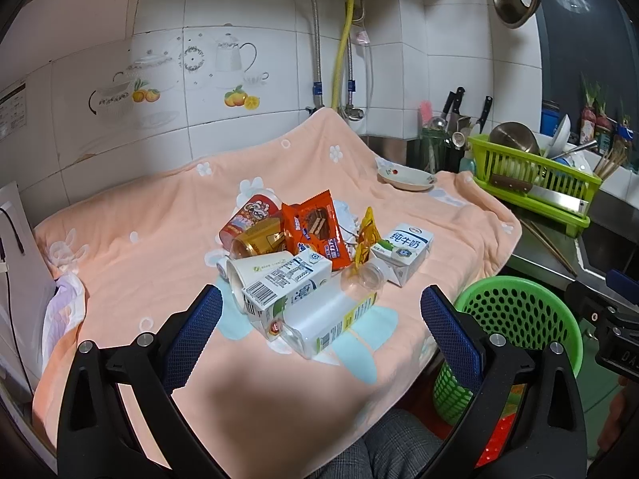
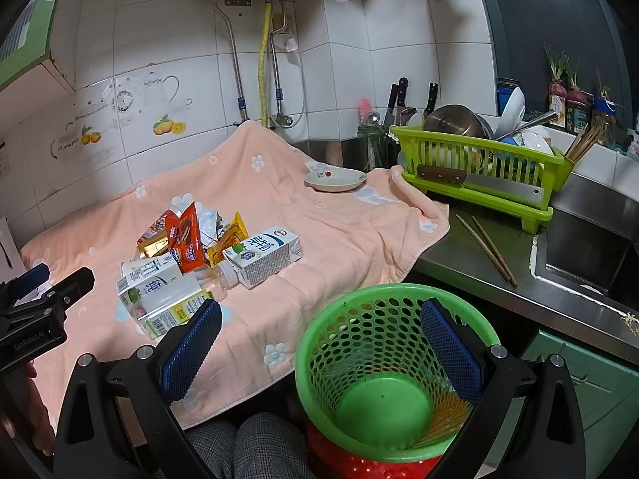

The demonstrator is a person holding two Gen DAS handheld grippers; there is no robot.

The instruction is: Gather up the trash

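Note:
A heap of trash lies on the peach towel point(image 1: 159, 219): two milk cartons point(image 1: 285, 283) point(image 1: 401, 249), a clear plastic bottle point(image 1: 331, 319), a paper cup point(image 1: 255, 267), a gold can point(image 1: 257, 241), a red cup point(image 1: 247, 215), an orange wafer wrapper point(image 1: 319, 231) and a yellow wrapper point(image 1: 365, 241). My left gripper point(image 1: 321, 329) is open, hovering just short of the bottle and near carton. My right gripper point(image 2: 319, 343) is open above the empty green mesh basket point(image 2: 391, 375), right of the pile point(image 2: 191, 255).
A small plate point(image 2: 335, 179) sits at the towel's far edge. A green dish rack point(image 2: 479, 167) with a cleaver, chopsticks point(image 2: 487, 249) and a steel sink point(image 2: 587, 255) lie to the right. A tiled wall with pipes stands behind. The basket rests on a red stool point(image 2: 359, 463).

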